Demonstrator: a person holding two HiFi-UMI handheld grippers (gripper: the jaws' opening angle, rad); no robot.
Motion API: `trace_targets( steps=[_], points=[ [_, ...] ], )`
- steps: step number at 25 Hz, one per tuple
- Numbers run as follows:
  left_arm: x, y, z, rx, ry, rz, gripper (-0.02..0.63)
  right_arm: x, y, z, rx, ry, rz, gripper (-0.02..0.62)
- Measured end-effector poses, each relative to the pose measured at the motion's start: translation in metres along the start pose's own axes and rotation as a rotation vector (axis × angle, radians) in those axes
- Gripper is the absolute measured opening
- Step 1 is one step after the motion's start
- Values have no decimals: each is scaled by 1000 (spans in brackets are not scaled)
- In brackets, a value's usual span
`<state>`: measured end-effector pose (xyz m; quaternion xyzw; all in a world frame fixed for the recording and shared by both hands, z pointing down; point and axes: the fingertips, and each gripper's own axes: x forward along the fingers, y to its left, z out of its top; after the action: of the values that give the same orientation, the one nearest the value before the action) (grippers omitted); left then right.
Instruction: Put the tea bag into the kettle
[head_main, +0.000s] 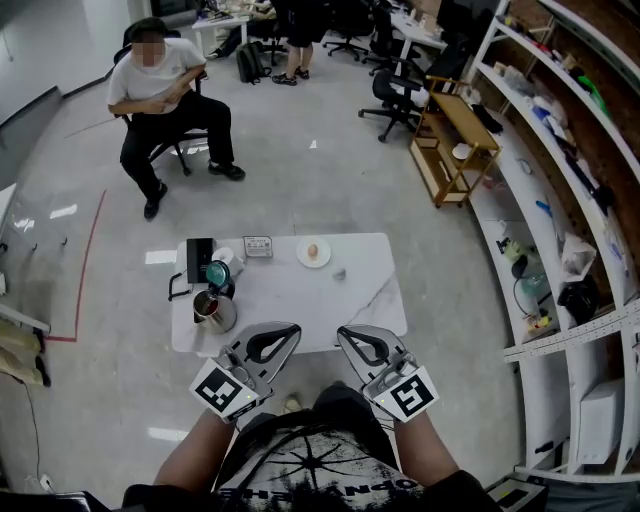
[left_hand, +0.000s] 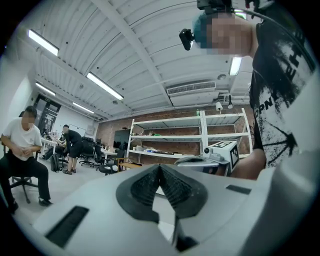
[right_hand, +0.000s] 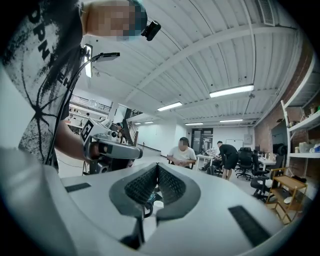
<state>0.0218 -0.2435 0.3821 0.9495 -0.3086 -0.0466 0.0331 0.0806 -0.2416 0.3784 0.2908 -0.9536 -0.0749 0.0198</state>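
Only the head view shows the table (head_main: 370, 300) top. The metal kettle (head_main: 215, 312) stands at its near left corner with a teal lid (head_main: 217, 272) just behind it, and a small box (head_main: 258, 246) and a plate (head_main: 301, 256) sit by the far edge. Which small thing is the tea bag I cannot tell. The gripper views add the ceiling and its strip lights (right_hand: 230, 91). The left gripper (head_main: 292, 331) and right gripper (head_main: 344, 333) are held level, side by side over the near edge, each with its jaws pressed together on nothing. Beyond lie a glossy grey floor (head_main: 320, 170), a seated person (head_main: 165, 95), office chairs (right_hand: 246, 159) and long wall shelves (left_hand: 170, 135).
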Motion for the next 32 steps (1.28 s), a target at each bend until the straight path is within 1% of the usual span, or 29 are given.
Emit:
trace_targets(
  steps=[4,7,11,14,16,18,21,24,26,30,32],
  points=[
    [8,19,-2,-12,-1,15,6,17,-17,-6,15,11,20,9],
    [21,35,-5,-13,4,41,6,30,-39,-14,18,17,45,9],
    [42,63,-6,-20,10,106,6,48,-72,-22,39,1,92,9],
    [56,88,-7,-58,5,159,6,64,-96,-26,54,-6,147,9],
    [66,100,-10,-76,8,186,6,72,-114,-31,53,1,174,9],
    [77,111,-15,-86,17,212,6,77,-134,-44,60,22,185,9],
    [98,125,-25,-109,31,233,6,81,-164,-72,84,64,192,9],
    [117,138,-40,-125,60,246,6,86,-184,-106,58,126,212,9],
    [127,145,-52,-140,79,258,6,89,-193,-132,63,178,228,9],
    [143,154,-73,-178,124,271,6,93,-213,-202,162,320,213,9],
    [153,157,-86,-187,154,265,6,96,-224,-240,192,389,209,9]
  ],
)
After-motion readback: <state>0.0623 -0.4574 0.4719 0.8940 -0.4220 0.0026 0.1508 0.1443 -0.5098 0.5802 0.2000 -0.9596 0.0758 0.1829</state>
